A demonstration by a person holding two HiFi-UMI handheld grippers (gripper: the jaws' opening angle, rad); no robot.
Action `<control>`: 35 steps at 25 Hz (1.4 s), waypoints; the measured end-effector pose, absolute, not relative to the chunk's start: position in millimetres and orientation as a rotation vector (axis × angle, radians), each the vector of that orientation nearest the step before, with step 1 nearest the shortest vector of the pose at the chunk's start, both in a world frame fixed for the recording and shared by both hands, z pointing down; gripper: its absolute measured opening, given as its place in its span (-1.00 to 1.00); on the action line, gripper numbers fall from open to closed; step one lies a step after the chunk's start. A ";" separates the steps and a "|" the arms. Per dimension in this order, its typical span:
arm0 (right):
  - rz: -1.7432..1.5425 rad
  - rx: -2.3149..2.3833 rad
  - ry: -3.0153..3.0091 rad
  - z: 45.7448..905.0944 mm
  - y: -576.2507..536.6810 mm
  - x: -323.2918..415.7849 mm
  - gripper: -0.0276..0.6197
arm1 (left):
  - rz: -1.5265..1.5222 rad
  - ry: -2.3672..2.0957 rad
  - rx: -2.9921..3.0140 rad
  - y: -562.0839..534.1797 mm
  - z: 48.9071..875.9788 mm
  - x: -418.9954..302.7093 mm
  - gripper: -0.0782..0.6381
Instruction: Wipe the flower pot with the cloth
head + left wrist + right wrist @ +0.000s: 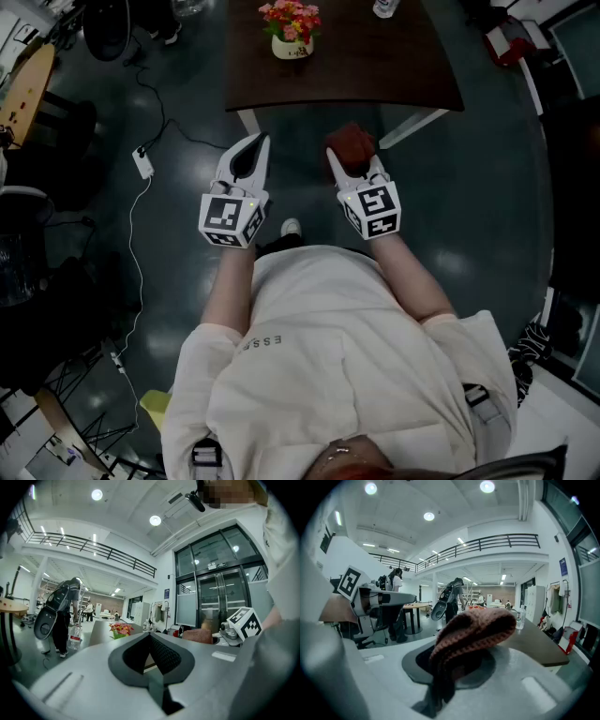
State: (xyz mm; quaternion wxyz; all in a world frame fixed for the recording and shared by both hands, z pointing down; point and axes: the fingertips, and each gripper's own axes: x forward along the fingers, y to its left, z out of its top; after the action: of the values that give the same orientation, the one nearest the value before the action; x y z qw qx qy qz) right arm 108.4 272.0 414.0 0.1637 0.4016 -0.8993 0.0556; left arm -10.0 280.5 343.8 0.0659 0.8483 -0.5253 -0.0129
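My right tongs (354, 161) clamp the cloth (351, 142). My left tongs (259, 142) are closed and empty. The flower pot (292, 47) sits well apart on the counter (394, 66); wiping not yet started, I judge.

Dark brown table (375, 70) sits at the far side, flower pot (292, 45) left of its middle, clear bottle (384, 7) farther back to the right.

The rust-red knitted cloth (352, 142) is showing a ribbed crochet weave, just off the near edge of the dark brown wooden table (375, 66). On that table, the cream round flower pot (292, 47) is carrying red, pink and orange flowers (291, 19) over green leaves. The pale grey left gripper (262, 141) and pale grey right gripper (353, 167) are flashing black-and-white square markers, with black pads lining their jaws.
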 end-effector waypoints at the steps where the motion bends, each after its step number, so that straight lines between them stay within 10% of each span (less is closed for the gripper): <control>1: 0.160 1.143 -2.564 414.4 272.2 108.8 -0.78 | -0.037 -1.584 2.557 280.5 344.4 -9.3 -0.75; 35: 0.296 0.875 -2.495 484.4 110.4 -4.7 -0.77 | 0.109 -1.536 2.384 114.2 425.3 -77.2 -0.75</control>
State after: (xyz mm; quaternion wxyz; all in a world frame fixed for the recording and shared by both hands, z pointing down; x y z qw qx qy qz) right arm -4.7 110.4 484.4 0.2382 0.3196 -0.9107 0.1081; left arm -77.2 114.2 425.3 0.1510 0.8304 -0.5350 0.0379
